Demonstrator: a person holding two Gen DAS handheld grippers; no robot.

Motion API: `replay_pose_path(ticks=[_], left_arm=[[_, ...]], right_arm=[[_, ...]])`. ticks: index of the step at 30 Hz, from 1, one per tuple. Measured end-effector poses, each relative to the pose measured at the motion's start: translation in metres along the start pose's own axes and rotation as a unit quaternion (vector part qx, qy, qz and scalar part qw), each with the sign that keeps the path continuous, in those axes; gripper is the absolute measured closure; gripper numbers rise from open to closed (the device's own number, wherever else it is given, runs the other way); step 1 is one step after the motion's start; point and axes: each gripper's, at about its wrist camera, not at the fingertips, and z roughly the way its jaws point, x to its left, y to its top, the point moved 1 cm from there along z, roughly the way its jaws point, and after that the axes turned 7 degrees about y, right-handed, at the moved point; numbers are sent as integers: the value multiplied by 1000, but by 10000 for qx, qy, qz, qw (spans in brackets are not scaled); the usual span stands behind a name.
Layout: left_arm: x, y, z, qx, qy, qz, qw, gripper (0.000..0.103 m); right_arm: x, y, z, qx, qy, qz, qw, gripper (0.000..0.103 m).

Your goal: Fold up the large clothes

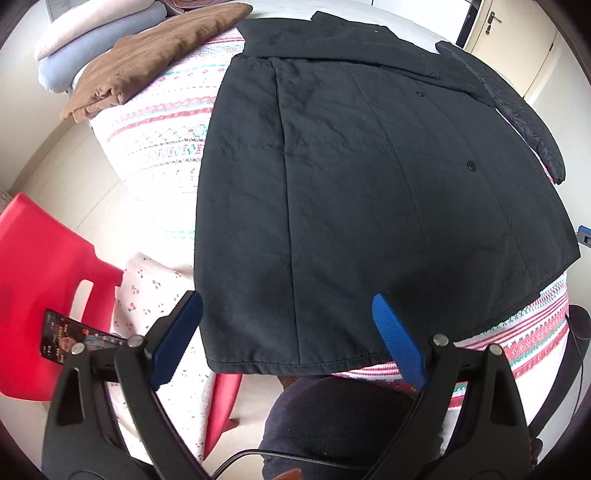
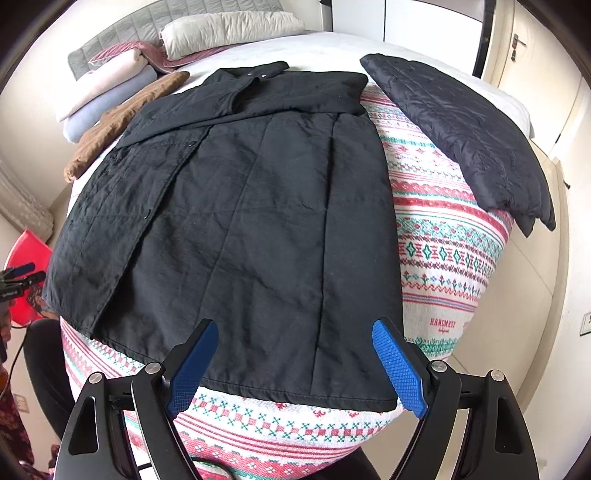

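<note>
A large black quilted jacket (image 1: 369,177) lies flat on the bed, collar far, hem near; it also shows in the right wrist view (image 2: 251,229), with its sides folded inward and snap buttons showing. My left gripper (image 1: 288,306) is open, above the hem near the jacket's left corner. My right gripper (image 2: 291,332) is open, above the hem near the jacket's right corner. Neither touches the cloth.
A patterned red, white and green blanket (image 2: 443,251) covers the bed. A second black quilted jacket (image 2: 465,140) lies folded at the right. A brown garment (image 1: 155,55), folded pastel blankets (image 2: 107,92) and a pillow (image 2: 229,29) lie at the far left. A red chair (image 1: 40,266) stands left of the bed.
</note>
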Motion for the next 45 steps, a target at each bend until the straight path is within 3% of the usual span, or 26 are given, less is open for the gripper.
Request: replay_pose_path(ticks=[5,8,14,18,24,29,32,36,39,41,42,44,45], left_arm=[[10,-7,19,57,-276,-7,9996,10],[20,-9,25,19,-628,-132,9979,10],[46,-4,39,-94,-1412,-668,9877,10],[63,-1,53,-49,-1636,-1061,9808,10],[73,-5,77,84,-2252,-1510,9625,10],[78,-13,93,206,-2838,-1896,9397,10],[79,-19,94,220,-3018,-2010,9317,11],[79,-25,87,198,-3148,-2027,9271,25],[83,-29,81,173,-3210,-2041,9247,38],[86,-30,77,120,-3246,-2103,9221,48],[89,-31,74,83,-3236,-2126,9220,60],[94,-32,67,8,-3285,-2165,9193,71],[95,-33,63,-38,-3274,-2183,9193,74]], right_arm=[[-25,-5,5,30,-57,354,9994,16],[-39,-8,8,34,25,596,9982,16],[-59,-12,23,146,175,966,9951,16],[-65,-11,36,253,461,1137,9921,16],[-65,-11,46,301,574,1202,9906,16],[-67,-10,46,321,616,1212,9902,15],[-69,-11,46,331,633,1229,9898,14],[-67,-13,45,351,641,1190,9902,15],[-63,-13,44,318,734,1182,9898,21],[-60,-15,40,283,852,1171,9890,35],[-60,-16,38,274,939,1176,9882,39],[-58,-17,37,269,1175,1228,9851,57],[-59,-18,36,260,1281,1260,9834,60]])
